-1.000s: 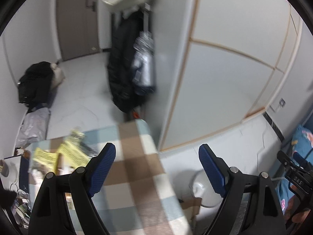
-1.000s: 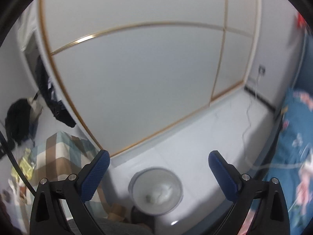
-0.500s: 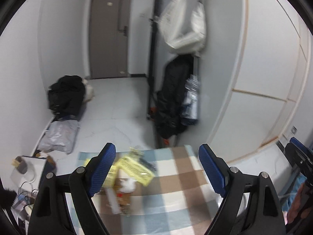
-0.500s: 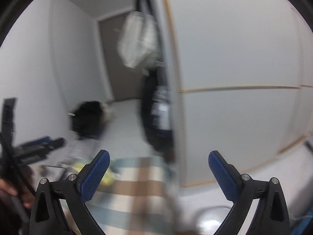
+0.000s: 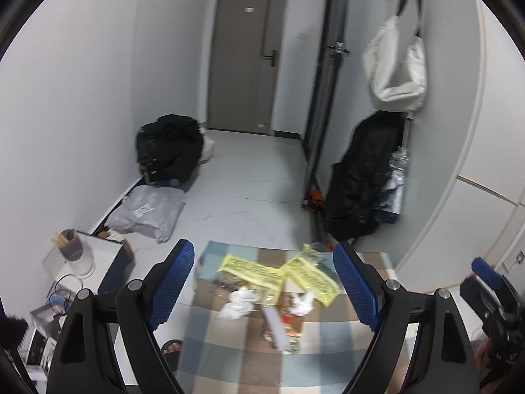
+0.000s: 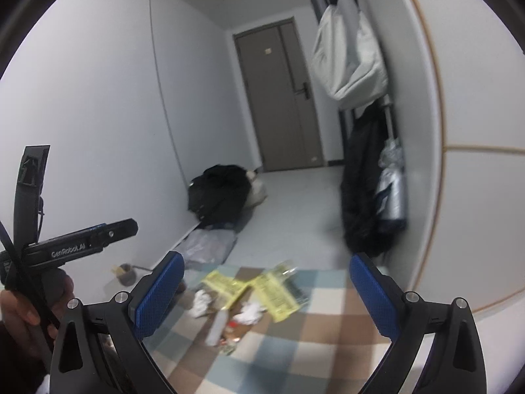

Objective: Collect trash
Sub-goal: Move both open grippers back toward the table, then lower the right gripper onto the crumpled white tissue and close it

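Observation:
Trash lies on a checked tablecloth (image 5: 328,354): two yellow wrappers (image 5: 249,267) (image 5: 311,275), two crumpled white tissues (image 5: 238,300) (image 5: 303,302), a white tube (image 5: 275,326) and small scraps. The same pile shows in the right wrist view: yellow wrappers (image 6: 275,290), tissues (image 6: 200,302) and tube (image 6: 219,323). My left gripper (image 5: 262,289) is open and empty, above the pile. My right gripper (image 6: 262,295) is open and empty, also above the table. The left gripper's body (image 6: 75,246) shows at the left of the right wrist view.
Beyond the table, a grey parcel bag (image 5: 147,211) and a black bag (image 5: 169,151) lie on the floor by the left wall. A black coat (image 5: 361,177) and a white bag (image 5: 397,65) hang at the right. A white box with a cup (image 5: 70,249) stands left of the table.
Both views swung left from the wardrobe and floor bin to the hallway and table. The trash pile now sits between both grippers' fingers. Both stayed open.

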The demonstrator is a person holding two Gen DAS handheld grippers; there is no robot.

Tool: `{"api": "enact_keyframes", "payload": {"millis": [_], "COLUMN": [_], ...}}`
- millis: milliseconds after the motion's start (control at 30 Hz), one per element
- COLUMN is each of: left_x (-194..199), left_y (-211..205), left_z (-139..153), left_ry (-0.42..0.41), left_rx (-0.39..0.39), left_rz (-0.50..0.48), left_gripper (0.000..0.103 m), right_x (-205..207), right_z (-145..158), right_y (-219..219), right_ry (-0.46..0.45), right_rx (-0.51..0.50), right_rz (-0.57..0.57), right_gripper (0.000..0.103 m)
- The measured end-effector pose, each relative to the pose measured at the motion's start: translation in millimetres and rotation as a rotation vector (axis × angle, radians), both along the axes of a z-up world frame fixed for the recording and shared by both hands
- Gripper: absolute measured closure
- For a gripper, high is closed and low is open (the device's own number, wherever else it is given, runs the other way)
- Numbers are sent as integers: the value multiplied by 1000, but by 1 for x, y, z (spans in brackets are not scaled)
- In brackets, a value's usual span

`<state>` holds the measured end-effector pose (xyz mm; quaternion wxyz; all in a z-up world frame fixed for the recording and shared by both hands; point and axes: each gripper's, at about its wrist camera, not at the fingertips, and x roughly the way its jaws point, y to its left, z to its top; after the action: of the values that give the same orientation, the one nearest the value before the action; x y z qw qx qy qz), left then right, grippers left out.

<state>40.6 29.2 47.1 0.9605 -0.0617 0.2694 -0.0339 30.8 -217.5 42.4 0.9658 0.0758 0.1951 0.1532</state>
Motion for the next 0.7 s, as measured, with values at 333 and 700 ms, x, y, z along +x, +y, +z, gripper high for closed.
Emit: {"api": "enact_keyframes", "payload": {"millis": [333,700], "left_x": [10,27], "left_y": [24,53], "left_z": [-36,-73], "left_ry": [41,111], "left_rx": [-43,-91], "left_rz": [12,47], "left_gripper": [18,18], "right_x": [14,48], "right_z": [-41,-74], "right_y": [32,55], "right_ry": [80,201], "right_rx": [-28,-97], "right_rz": [71,112], "right_gripper": [1,1]}}
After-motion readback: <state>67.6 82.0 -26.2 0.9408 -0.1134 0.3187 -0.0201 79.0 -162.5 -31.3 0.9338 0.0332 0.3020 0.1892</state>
